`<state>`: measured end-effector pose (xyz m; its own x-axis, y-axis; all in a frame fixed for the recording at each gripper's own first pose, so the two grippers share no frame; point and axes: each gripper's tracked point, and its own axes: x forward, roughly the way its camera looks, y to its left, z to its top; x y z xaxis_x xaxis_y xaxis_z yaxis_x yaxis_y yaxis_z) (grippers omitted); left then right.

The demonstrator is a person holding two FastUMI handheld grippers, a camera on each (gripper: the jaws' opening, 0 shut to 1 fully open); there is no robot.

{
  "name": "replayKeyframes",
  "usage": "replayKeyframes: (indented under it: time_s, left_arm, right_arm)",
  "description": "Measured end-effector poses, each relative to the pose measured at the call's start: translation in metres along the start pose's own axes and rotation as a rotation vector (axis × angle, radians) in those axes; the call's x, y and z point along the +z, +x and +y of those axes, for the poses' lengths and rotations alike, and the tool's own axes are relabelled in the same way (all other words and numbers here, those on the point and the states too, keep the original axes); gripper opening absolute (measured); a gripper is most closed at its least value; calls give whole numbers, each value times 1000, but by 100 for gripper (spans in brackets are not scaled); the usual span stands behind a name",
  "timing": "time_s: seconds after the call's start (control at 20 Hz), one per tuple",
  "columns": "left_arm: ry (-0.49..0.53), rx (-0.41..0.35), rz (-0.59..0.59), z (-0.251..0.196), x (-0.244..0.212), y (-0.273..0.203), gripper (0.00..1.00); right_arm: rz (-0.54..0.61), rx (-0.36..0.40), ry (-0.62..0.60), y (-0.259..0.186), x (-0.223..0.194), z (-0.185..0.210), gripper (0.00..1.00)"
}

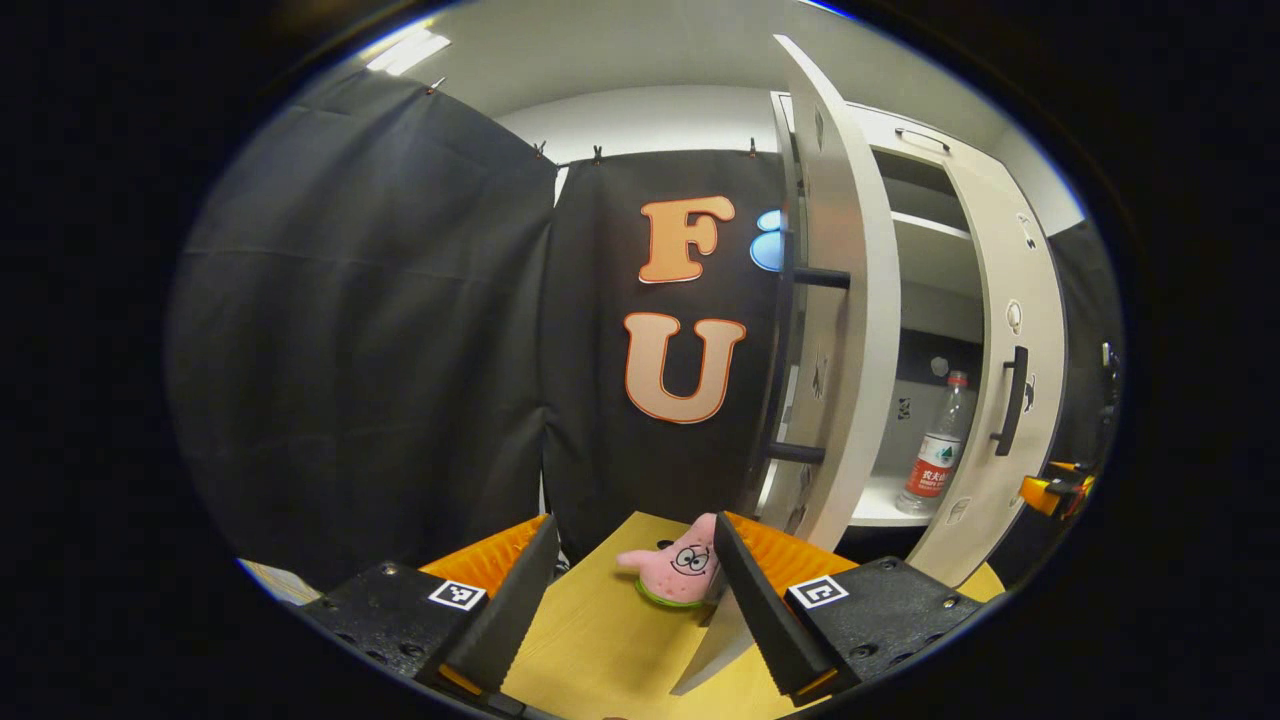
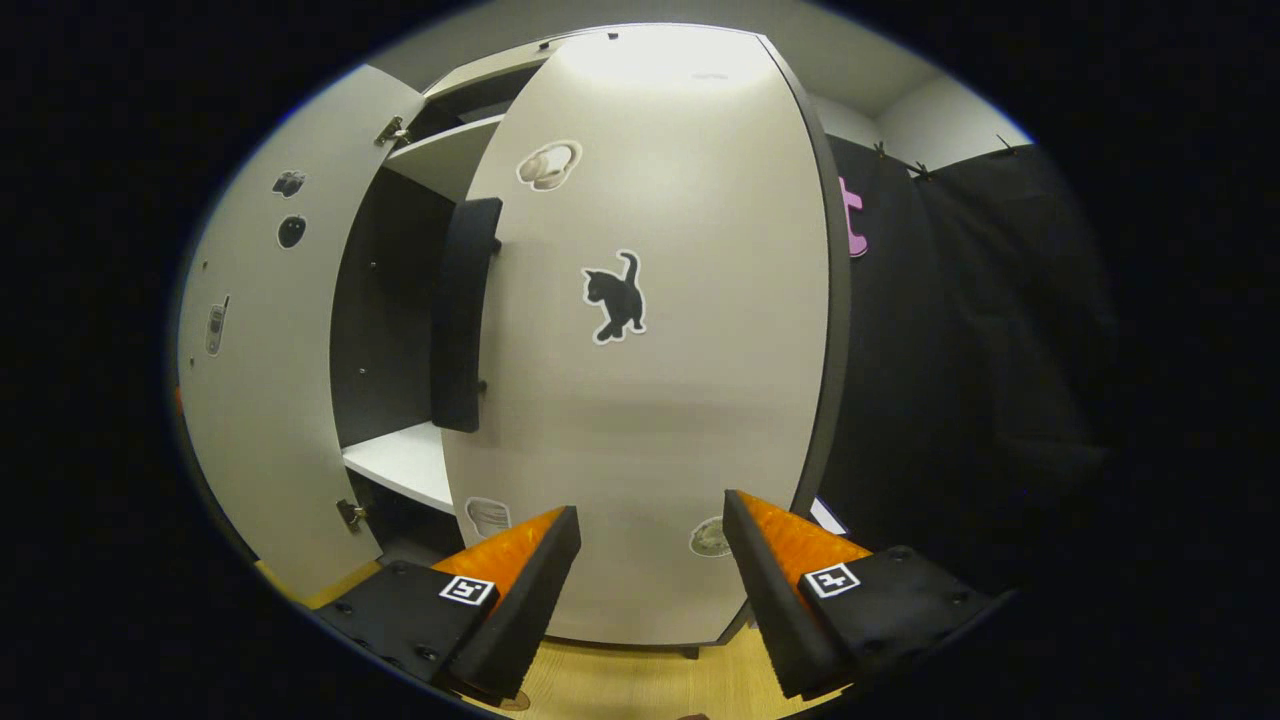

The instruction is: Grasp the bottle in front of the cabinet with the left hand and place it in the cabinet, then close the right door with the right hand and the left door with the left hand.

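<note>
The clear bottle with a red label stands upright on the cabinet's white shelf, seen through the gap between the two doors. The left door stands wide open, edge toward me, to the right of my left gripper, which is open and holds nothing. The right door is swung partway. In the right gripper view that right door looms close, its outer face and black handle toward my open right gripper. Whether the fingertips touch the door I cannot tell.
A pink starfish plush toy lies on the yellow table between my left fingers and the left door's foot. The left door stands open in the right gripper view, beside the white shelf. Black cloth walls close in behind.
</note>
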<state>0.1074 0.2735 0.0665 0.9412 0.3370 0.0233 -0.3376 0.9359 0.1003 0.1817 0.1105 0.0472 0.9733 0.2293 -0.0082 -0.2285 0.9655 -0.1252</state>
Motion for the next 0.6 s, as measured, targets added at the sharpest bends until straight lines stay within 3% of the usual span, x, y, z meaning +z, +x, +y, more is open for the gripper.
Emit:
replayKeyframes:
  time_s: [0.55,0.6]
  left_arm:
    - [-21,-23,36,-15,-16,7,94]
    - [-15,-34,37,-21,-16,6,90]
  right_arm:
    - [-59,-34,12,-73,32,-36,96]
    - [-70,-40,6,-81,35,-40,97]
